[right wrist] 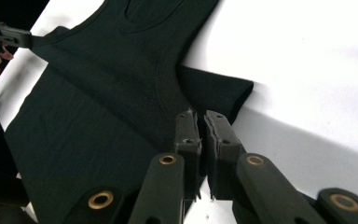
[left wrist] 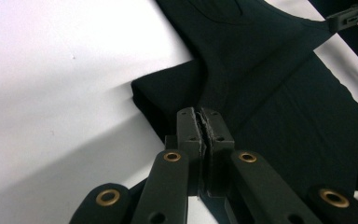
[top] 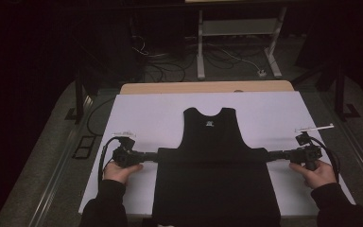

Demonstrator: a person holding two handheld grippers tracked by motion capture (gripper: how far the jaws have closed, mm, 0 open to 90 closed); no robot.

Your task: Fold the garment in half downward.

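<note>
A black sleeveless top (top: 212, 179) lies flat on the white table cover (top: 142, 113), neck toward the far side, with a small pale label inside the neck. It is stretched sideways at a crosswise fold. My left gripper (top: 155, 156) is shut on the left corner of that fold, and my right gripper (top: 270, 154) is shut on the right corner. In the left gripper view the left gripper (left wrist: 202, 117) pinches the black cloth (left wrist: 270, 88). In the right gripper view the right gripper (right wrist: 196, 117) pinches the same cloth (right wrist: 98, 93).
A wooden table edge (top: 208, 87) shows behind the white cover. Beyond it stand a white frame's legs (top: 201, 52) with loose cables (top: 165, 66) on the floor. Dark metal rails (top: 78, 101) flank the table. Bare white cover lies on both sides of the top.
</note>
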